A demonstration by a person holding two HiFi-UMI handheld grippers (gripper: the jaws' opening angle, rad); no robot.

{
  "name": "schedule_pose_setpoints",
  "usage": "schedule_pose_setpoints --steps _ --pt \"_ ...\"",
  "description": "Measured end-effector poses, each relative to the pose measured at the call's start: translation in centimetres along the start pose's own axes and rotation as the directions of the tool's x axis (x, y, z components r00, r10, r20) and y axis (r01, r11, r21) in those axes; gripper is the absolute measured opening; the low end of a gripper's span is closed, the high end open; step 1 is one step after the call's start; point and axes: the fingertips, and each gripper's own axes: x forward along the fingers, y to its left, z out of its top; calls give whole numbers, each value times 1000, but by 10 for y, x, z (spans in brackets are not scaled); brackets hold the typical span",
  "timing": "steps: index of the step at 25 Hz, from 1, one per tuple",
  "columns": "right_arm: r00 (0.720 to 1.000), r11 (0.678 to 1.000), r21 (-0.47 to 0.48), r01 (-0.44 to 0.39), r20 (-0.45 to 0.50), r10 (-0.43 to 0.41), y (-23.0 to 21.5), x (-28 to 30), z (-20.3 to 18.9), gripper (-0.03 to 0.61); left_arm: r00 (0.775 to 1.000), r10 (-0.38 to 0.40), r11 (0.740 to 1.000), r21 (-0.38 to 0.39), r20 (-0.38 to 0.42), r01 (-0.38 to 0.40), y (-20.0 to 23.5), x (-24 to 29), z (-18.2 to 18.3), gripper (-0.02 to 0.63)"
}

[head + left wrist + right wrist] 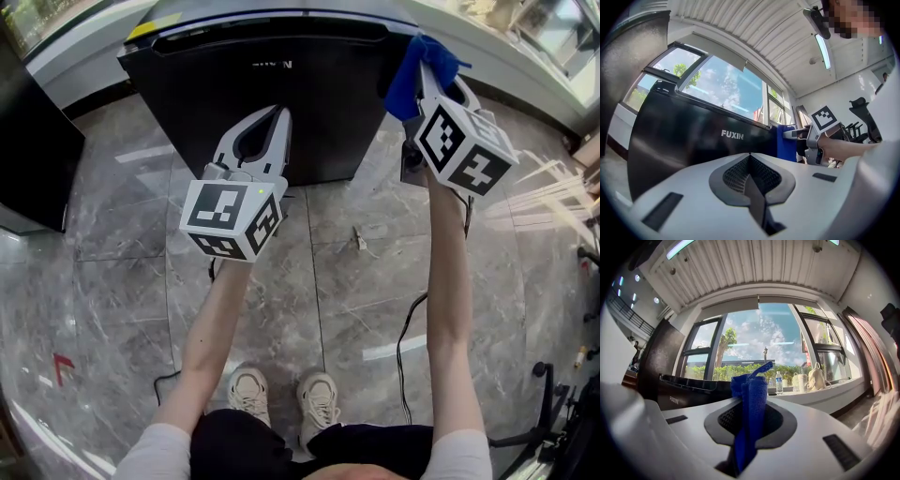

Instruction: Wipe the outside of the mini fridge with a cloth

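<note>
Left gripper [279, 112]: fingers [736, 173] closed together, tips touching, nothing between them. Marker cube [232, 217] faces up toward head camera. Left forearm [211, 328] bare, reaching forward, elbow slightly bent.

Right gripper [439, 82]: fingers [783, 420] clamped on blue cloth [752, 394]. Cloth bunched, sticking out past tips. Gripper held farther forward than left one, well apart from it. Right forearm [448, 281] bare, nearly straight. Right hand [833, 146] wrapped round gripper handle.

Both sleeves [155, 442] short, pale.
</note>
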Motion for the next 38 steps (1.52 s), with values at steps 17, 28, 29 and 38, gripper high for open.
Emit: schedule_pose_setpoints --steps 17,28,29,38 --pt "898 894 92 -439 50 437 227 -24 -13 61 982 186 981 53 42 -188 76 -60 27 5" --pt "827 815 162 -556 19 561 378 -1 -54 61 942 334 936 103 43 -337 168 -136 52 5" --pt "827 815 163 -557 13 562 387 2 -59 61 939 342 933 106 41 -344 173 -140 53 5" --pt "854 848 117 -517 10 520 419 26 -76 61 923 385 919 83 5 -384 206 -174 40 5"
